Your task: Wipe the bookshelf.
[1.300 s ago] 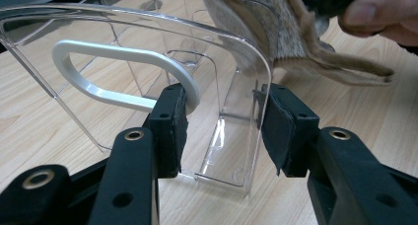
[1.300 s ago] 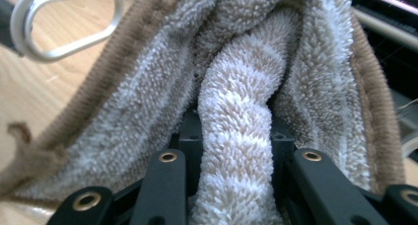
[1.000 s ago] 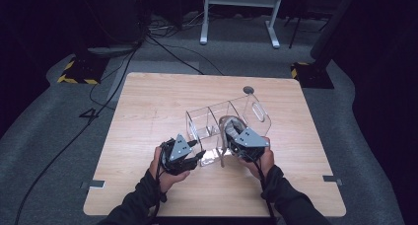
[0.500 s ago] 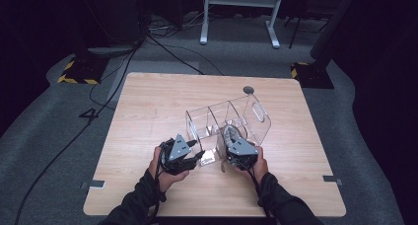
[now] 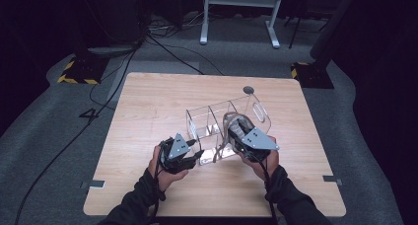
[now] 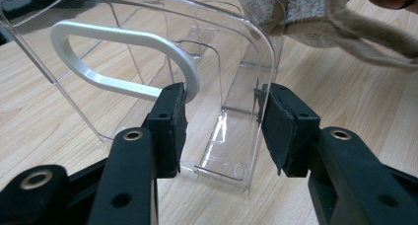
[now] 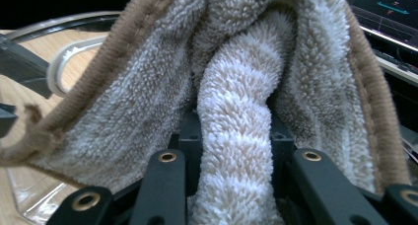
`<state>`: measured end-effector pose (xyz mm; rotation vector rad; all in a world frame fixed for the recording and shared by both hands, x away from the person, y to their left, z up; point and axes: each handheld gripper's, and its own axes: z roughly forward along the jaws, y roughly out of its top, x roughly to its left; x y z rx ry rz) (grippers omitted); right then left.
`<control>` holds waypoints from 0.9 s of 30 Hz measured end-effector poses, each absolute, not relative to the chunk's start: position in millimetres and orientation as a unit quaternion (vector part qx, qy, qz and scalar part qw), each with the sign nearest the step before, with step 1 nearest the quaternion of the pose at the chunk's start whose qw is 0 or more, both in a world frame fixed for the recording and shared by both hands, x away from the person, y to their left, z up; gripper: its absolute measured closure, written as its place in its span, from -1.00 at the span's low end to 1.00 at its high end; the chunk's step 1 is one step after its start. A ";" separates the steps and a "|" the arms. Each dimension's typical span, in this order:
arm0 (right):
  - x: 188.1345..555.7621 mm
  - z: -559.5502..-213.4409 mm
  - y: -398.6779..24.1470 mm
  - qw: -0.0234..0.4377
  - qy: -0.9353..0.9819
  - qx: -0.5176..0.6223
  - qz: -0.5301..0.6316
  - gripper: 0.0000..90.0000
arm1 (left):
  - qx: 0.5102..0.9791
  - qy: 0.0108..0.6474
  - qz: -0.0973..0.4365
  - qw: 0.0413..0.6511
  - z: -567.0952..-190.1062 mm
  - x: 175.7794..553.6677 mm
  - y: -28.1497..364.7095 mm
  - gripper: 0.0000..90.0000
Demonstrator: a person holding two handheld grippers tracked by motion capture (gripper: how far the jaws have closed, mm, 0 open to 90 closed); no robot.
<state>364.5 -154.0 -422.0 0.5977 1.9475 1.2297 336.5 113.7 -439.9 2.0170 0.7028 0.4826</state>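
Your right claw (image 7: 235,185) pinches a fold of beige terry towel (image 7: 236,101), brown-edged, draped over both jaws. White handle (image 7: 61,67) of clear organizer (image 7: 34,195) at left, on desk (image 7: 15,96).

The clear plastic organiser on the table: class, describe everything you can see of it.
The clear plastic organiser is a transparent box, open on top, split by clear dividers into compartments, with a white loop handle on its end wall. It stands upright on the wooden table, near the middle. The left gripper straddles one corner of the end wall. A beige towel, clamped in the right gripper, hangs over its right-hand part.
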 end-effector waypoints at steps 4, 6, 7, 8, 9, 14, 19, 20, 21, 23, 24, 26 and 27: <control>367.6 -434.0 -147.0 0.364 0.776 0.225 0.463 0.55 | 0.818 0.287 0.192 0.460 -440.6 336.9 114.6 0.20; 370.0 -442.4 -144.6 0.354 0.783 0.229 0.458 0.55 | 0.818 0.287 0.191 0.461 -440.8 337.5 115.0 0.20; 370.0 -442.4 -144.6 0.354 0.783 0.229 0.458 0.55 | 0.818 0.287 0.191 0.461 -440.8 337.5 115.0 0.20; 371.9 -448.7 -143.7 0.347 0.788 0.233 0.452 0.55 | 0.818 0.287 0.191 0.460 -441.0 338.2 115.9 0.20; 371.9 -448.7 -143.7 0.347 0.788 0.233 0.452 0.55 | 0.818 0.287 0.191 0.460 -441.0 338.2 115.9 0.20; 376.0 -466.5 -140.5 0.332 0.809 0.234 0.425 0.56 | 0.818 0.288 0.190 0.459 -441.2 338.4 116.9 0.20; 378.4 -483.5 -136.7 0.305 0.830 0.238 0.402 0.57 | 0.819 0.290 0.186 0.459 -441.9 340.1 121.1 0.21; 378.8 -488.0 -136.6 0.297 0.835 0.237 0.398 0.57 | 0.819 0.290 0.185 0.458 -442.0 340.5 121.7 0.21; 378.8 -491.2 -136.3 0.288 0.838 0.241 0.395 0.57 | 0.831 0.283 0.177 0.445 -443.5 340.6 121.2 0.39; 378.8 -494.5 -135.2 0.285 0.841 0.246 0.388 0.57 | 0.846 0.270 0.193 0.418 -448.5 339.2 119.0 0.77; 379.1 -493.8 -135.7 0.284 0.841 0.248 0.388 0.57 | 0.865 0.254 0.207 0.379 -463.1 336.2 113.7 0.82; 379.1 -493.5 -136.2 0.281 0.841 0.248 0.390 0.57 | 0.858 0.261 0.201 0.394 -464.0 335.6 114.3 0.70; 378.4 -493.3 -136.2 0.282 0.841 0.250 0.389 0.57 | 0.849 0.268 0.193 0.413 -458.8 336.4 115.7 0.48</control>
